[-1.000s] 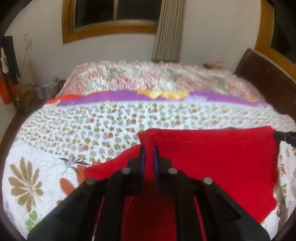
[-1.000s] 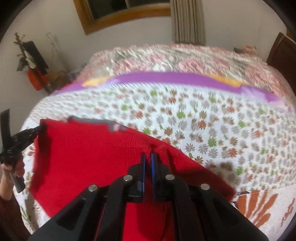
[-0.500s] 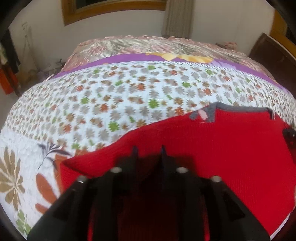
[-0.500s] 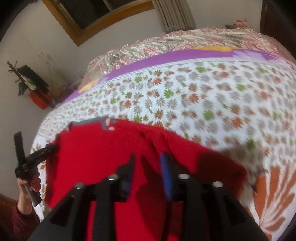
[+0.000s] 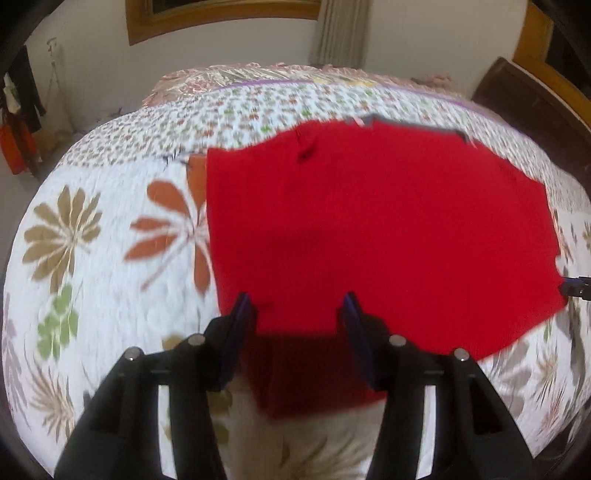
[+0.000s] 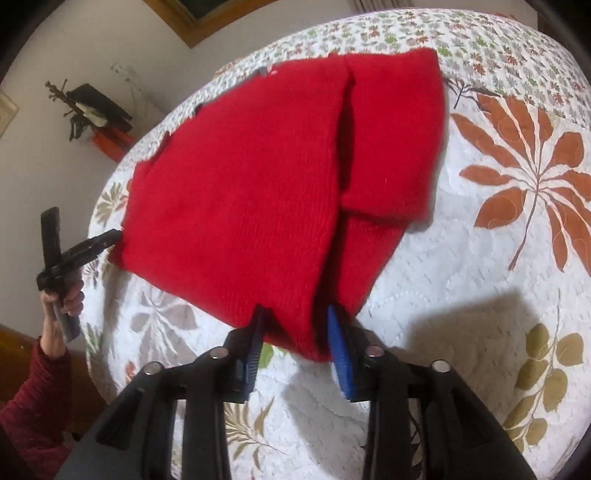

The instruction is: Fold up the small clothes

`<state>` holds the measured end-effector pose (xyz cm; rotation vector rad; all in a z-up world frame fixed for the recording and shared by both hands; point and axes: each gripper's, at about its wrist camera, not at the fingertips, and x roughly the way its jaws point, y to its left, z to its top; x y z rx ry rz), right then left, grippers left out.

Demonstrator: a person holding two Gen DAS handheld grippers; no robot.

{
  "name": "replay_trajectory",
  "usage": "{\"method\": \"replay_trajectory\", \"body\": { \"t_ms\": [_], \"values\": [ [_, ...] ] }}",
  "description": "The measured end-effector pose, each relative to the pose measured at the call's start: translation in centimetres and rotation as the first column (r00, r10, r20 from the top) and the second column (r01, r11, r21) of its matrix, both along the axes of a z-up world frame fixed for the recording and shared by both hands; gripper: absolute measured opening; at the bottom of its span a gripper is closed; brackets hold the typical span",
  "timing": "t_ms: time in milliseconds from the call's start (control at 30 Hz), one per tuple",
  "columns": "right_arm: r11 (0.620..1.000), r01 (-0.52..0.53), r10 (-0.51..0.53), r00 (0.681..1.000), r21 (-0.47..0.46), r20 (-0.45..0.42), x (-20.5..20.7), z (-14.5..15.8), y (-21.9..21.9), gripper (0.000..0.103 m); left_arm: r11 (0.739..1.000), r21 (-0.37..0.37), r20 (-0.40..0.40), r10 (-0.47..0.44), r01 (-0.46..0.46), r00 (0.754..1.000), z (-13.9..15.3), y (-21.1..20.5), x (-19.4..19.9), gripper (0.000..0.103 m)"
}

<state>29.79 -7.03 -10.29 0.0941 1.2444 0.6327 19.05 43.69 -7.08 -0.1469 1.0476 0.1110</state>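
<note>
A red knitted sweater (image 5: 369, 229) lies flat on the flowered quilt (image 5: 110, 258), its grey collar (image 5: 406, 123) at the far side. My left gripper (image 5: 295, 314) is open, its fingers either side of the near hem without clamping it. In the right wrist view the sweater (image 6: 240, 192) has a sleeve (image 6: 391, 147) folded over its right part. My right gripper (image 6: 297, 332) is open too, straddling the near corner. The left gripper (image 6: 99, 240) shows at the sweater's left edge, held by a hand (image 6: 62, 295).
The quilt (image 6: 498, 277) covers the whole bed and stretches bare to the right of the sweater. A dark wooden headboard (image 5: 535, 96) stands at the far right. A curtain (image 5: 340, 33) hangs on the back wall, and a stand with hanging clothes (image 6: 96, 110) is by the left wall.
Both grippers, shut on the sweater's edge a second ago, have opened and let it go. The sweater has dropped flat onto the quilt, and both cameras now look down from higher.
</note>
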Motion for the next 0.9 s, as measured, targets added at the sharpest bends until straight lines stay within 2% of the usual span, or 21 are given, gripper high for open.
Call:
{"method": "replay_trajectory", "body": {
  "t_ms": [33, 100, 167, 233, 400, 667, 767, 800, 833, 867, 900],
  "values": [
    [1.0, 0.002, -0.002, 1.0, 0.001, 0.0, -0.1, 0.0, 0.1, 0.013, 1.0, -0.002, -0.011, -0.004, 0.003, 1.0, -0.3, -0.3, -0.4, 0.053],
    [1.0, 0.017, -0.017, 1.0, -0.007, -0.011, -0.1, -0.1, 0.3, 0.006, 1.0, -0.009, -0.041, 0.007, -0.007, 0.999, -1.3, -0.6, -1.3, 0.053],
    [0.999, 0.036, -0.036, 0.999, -0.007, -0.025, 0.0, 0.1, 0.4, 0.004, 0.999, -0.018, -0.074, 0.03, -0.031, 0.997, -2.4, -0.4, -1.5, 0.053],
    [0.998, 0.047, -0.049, 0.999, -0.048, -0.024, -0.3, -0.3, 0.1, 0.004, 0.999, -0.012, -0.073, 0.033, -0.034, 0.997, -2.7, -0.4, -1.9, 0.053],
    [0.997, 0.069, -0.071, 0.997, -0.044, -0.027, -0.3, -1.8, -0.7, 0.003, 0.999, -0.001, -0.085, 0.037, -0.037, 0.996, -3.3, -0.3, -1.7, 0.055],
    [0.993, 0.092, -0.091, 0.996, -0.075, 0.014, -0.8, -1.7, 0.0, 0.004, 0.999, -0.007, -0.048, 0.05, -0.05, 0.998, -3.4, -0.2, -1.6, 0.055],
    [0.995, 0.097, -0.096, 0.995, -0.03, 0.016, -1.2, -0.8, -0.4, 0.021, 0.998, -0.018, -0.044, 0.059, -0.059, 0.997, -3.4, -0.2, -1.7, 0.055],
    [0.995, 0.1, -0.1, 0.995, 0.003, 0.008, -1.4, -0.3, -0.7, 0.043, 0.998, -0.017, -0.045, 0.059, -0.06, 0.997, -3.3, -0.2, -1.8, 0.055],
    [0.993, 0.12, -0.12, 0.993, 0.025, 0.02, -1.6, 0.5, -1.2, 0.075, 0.998, -0.014, -0.046, 0.06, -0.061, 0.997, -3.2, -0.2, -1.8, 0.055],
    [0.989, 0.148, -0.148, 0.987, 0.005, 0.055, -1.6, 1.2, -1.5, 0.087, 0.998, -0.012, -0.048, 0.066, -0.067, 0.997, -2.8, -0.3, -2.1, 0.054],
    [0.986, 0.167, -0.165, 0.982, -0.018, 0.091, -1.6, 1.8, -1.6, 0.087, 0.996, -0.023, -0.041, 0.083, -0.084, 0.996, -1.8, -0.2, -2.6, 0.058]
  ]
}}
